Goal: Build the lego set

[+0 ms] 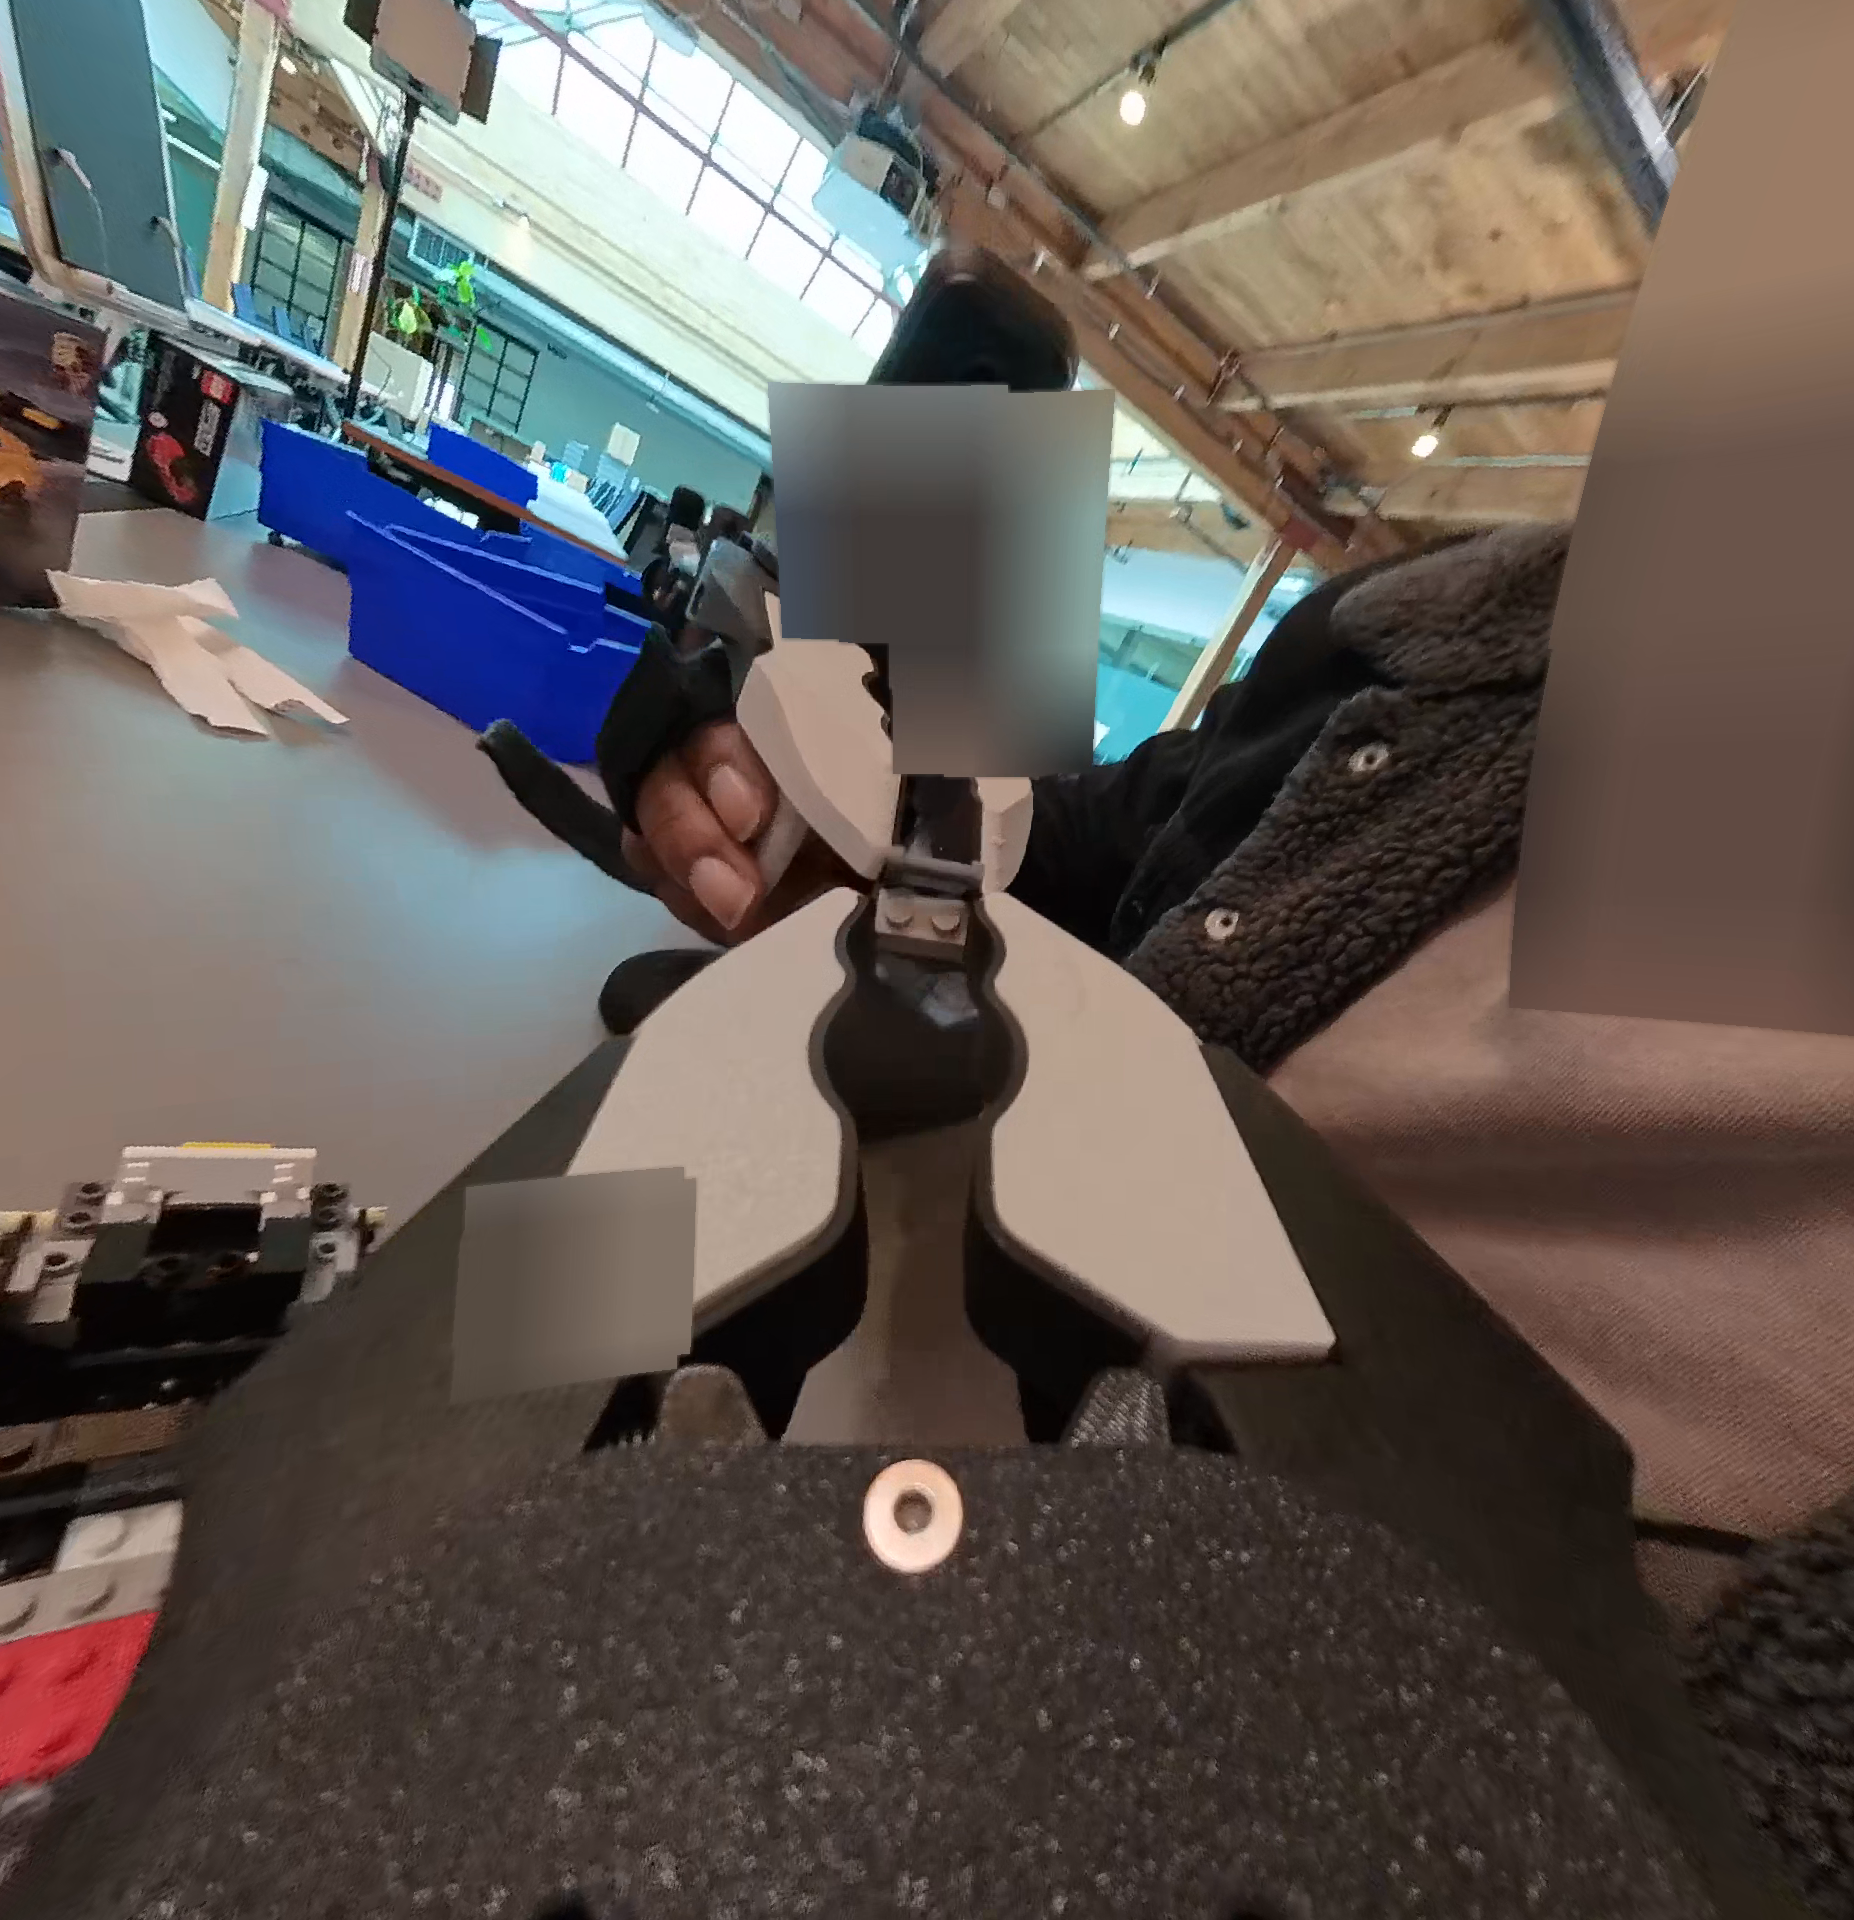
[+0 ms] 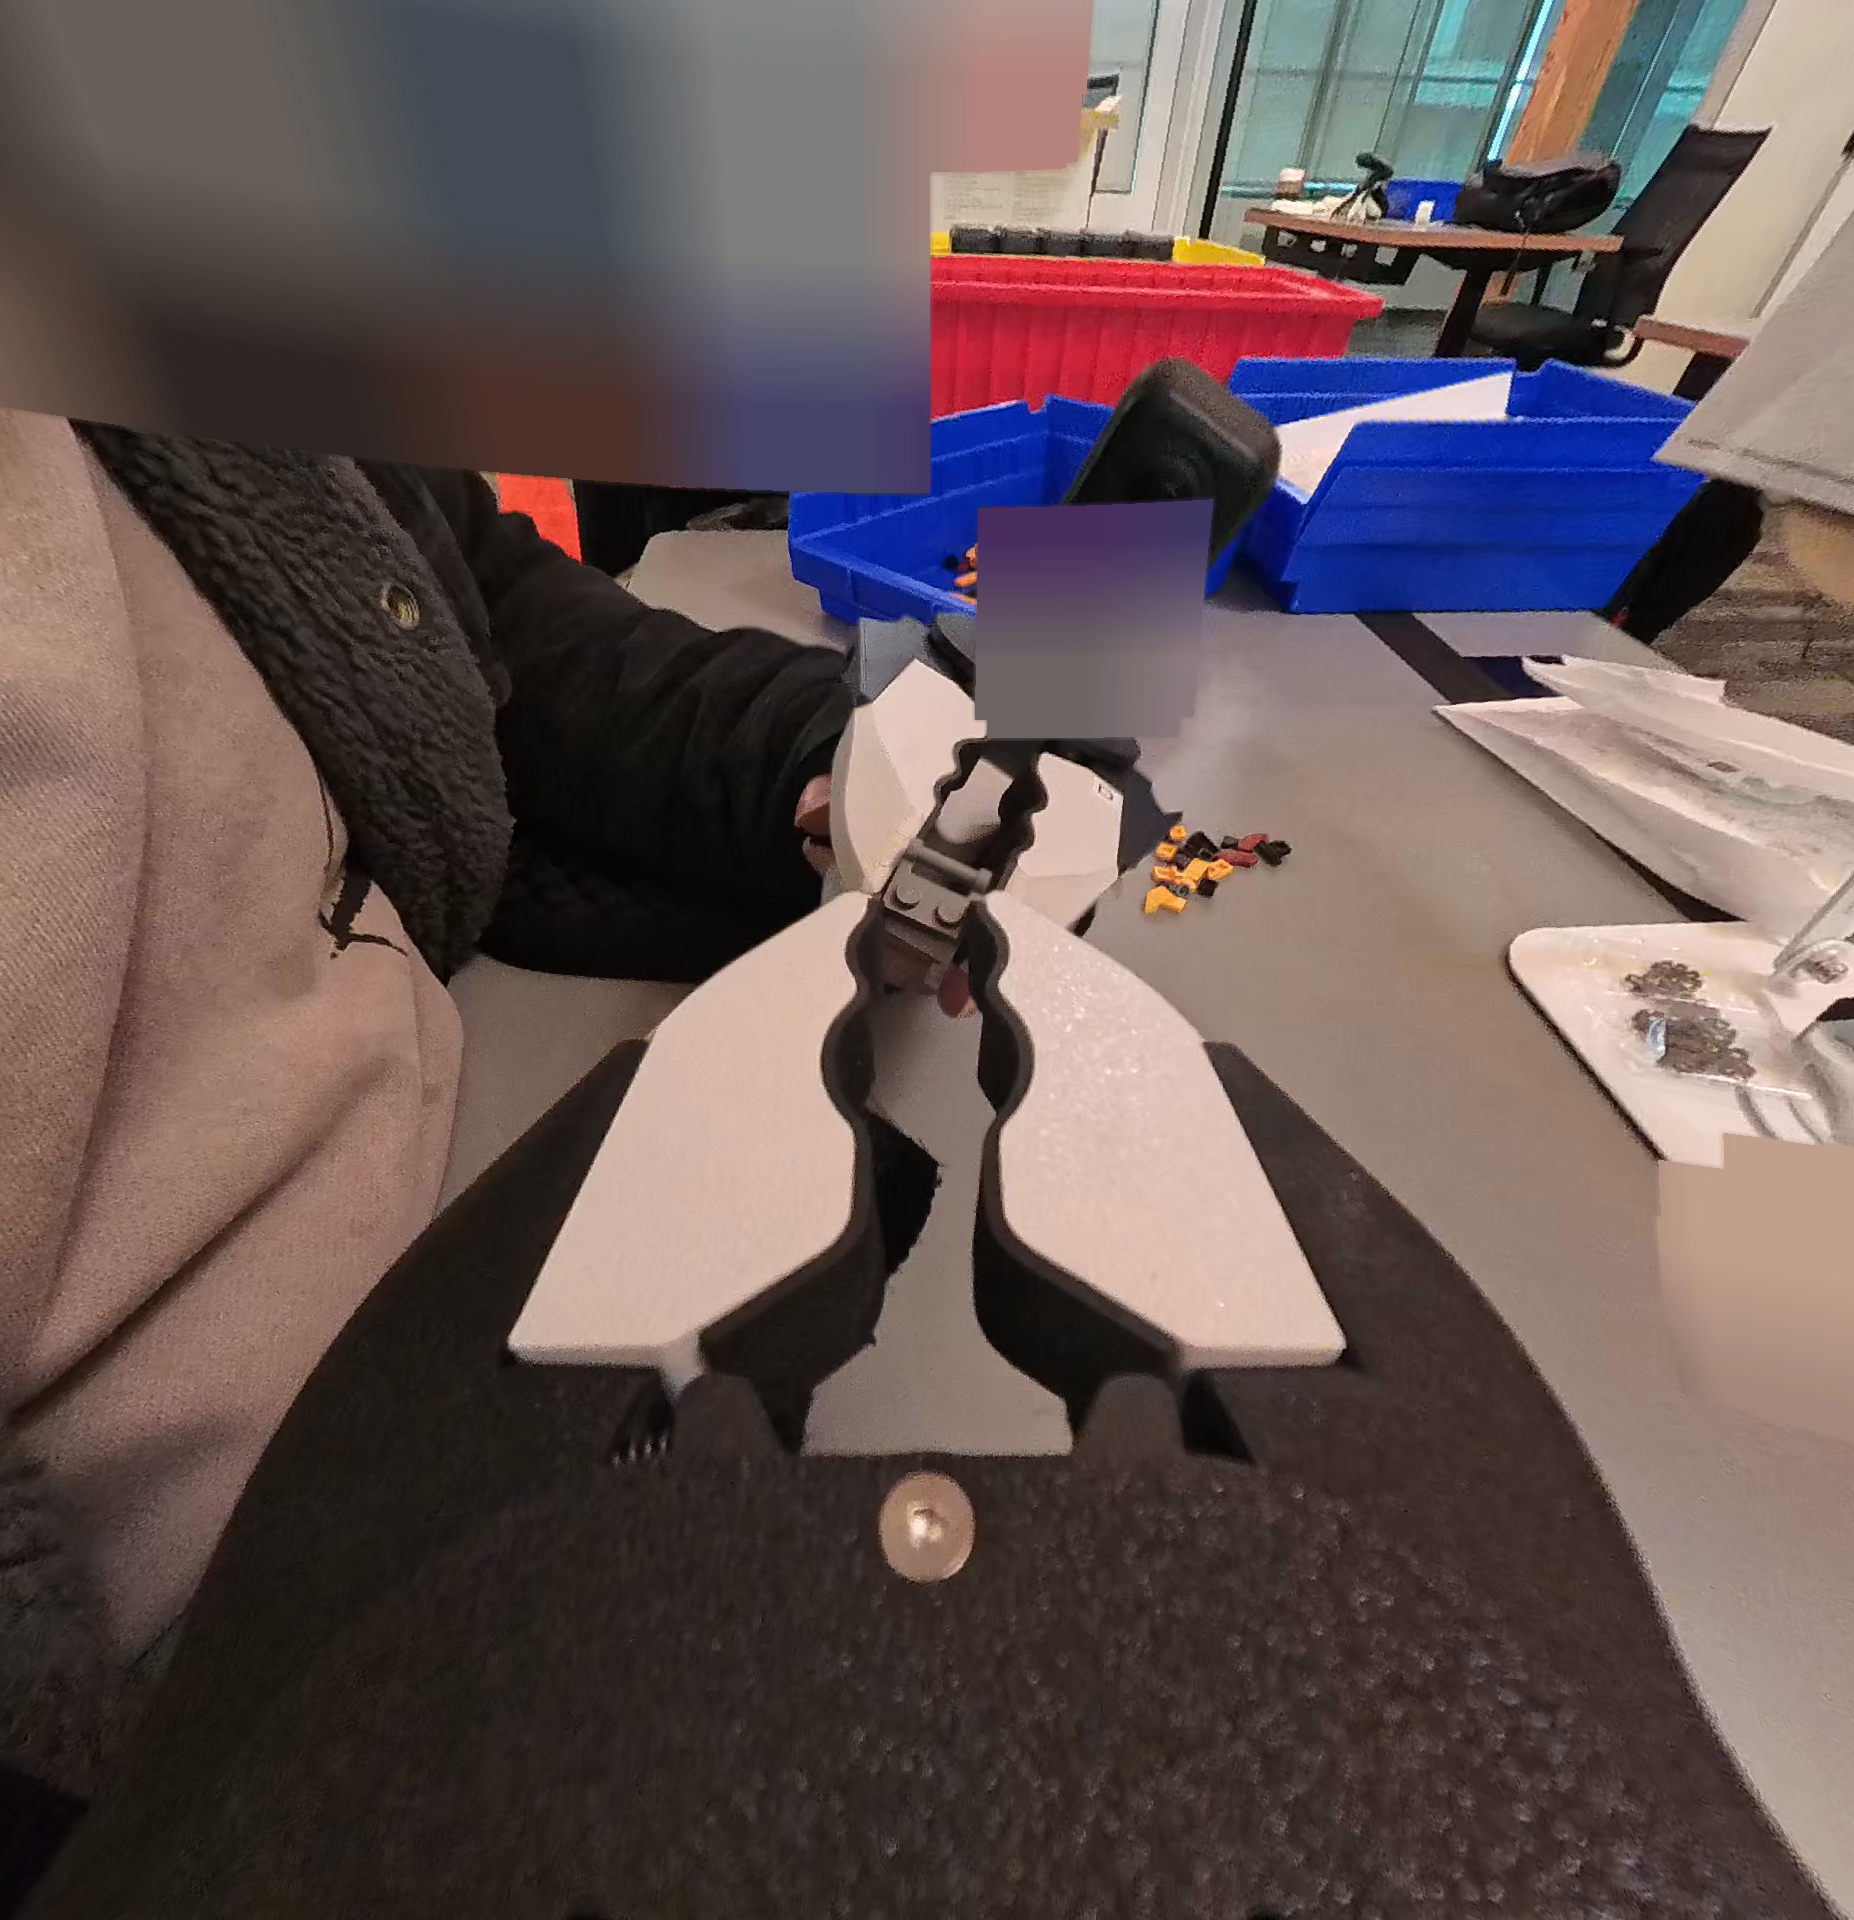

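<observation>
My two grippers meet tip to tip above the grey table. My left gripper (image 1: 920, 920) is shut on a small grey two-stud lego piece (image 1: 918, 922). A grey hinge part (image 1: 928, 881) joins it to the side held by the right gripper's white fingers (image 1: 829, 769). In the right wrist view my right gripper (image 2: 925, 914) is shut on a grey two-stud piece (image 2: 928, 906). Its hinge end (image 2: 944, 868) sits between the left gripper's fingers (image 2: 887, 779). A partly built black, white and grey model (image 1: 164, 1247) stands at the lower left of the left wrist view.
Small orange, black and dark red loose pieces (image 2: 1214, 857) lie on the table. Blue bins (image 2: 1474, 499) and a red bin (image 2: 1141, 322) stand behind. A white tray (image 2: 1588, 977) of small dark parts and plastic bags (image 2: 1681, 790) lie on the right. Lego boxes (image 1: 19, 447) and torn paper (image 1: 196, 644) lie far left. The grippers are tip to tip, or close to it.
</observation>
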`<state>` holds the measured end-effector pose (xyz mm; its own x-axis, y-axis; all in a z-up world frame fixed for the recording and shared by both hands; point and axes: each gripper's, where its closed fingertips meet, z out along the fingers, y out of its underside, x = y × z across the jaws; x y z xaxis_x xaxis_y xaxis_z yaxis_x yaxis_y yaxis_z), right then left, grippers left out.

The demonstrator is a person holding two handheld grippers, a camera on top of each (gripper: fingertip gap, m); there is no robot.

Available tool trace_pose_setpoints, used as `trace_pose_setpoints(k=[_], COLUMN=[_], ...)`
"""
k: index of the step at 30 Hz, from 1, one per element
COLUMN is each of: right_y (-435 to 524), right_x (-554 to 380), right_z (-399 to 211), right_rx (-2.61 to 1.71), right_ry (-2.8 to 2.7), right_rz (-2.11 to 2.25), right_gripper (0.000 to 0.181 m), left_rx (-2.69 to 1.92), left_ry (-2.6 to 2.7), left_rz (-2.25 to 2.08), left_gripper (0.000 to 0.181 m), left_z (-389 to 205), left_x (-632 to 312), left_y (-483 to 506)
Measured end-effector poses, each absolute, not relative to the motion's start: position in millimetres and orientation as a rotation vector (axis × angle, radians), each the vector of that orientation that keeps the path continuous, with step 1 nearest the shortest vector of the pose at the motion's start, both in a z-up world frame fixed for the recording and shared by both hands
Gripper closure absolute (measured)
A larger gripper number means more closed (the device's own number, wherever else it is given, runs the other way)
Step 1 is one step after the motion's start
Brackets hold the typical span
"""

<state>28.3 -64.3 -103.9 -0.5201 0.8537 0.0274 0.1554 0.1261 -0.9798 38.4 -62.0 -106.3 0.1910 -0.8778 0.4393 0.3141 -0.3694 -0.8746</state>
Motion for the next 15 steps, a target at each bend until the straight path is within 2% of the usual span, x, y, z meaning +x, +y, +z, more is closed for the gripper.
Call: trace_pose_setpoints(k=[6,15], right_y=[-61.9,-57.6], right_x=[18.5,8.6], right_z=[-91.7,-91.8], right_rx=[-0.891,-0.886], right_ry=[-1.827,-1.892], right_rz=[1.301,1.159], right_gripper=[0.163,0.166], left_rx=[-1.283,-1.283], left_ry=[0.441,0.389], left_rz=[-1.599,-1.59], left_gripper=[0.165,0.165], left_z=[-85.6,-85.5], left_x=[27.5,19.3], left_y=[-62.3,-56.5])
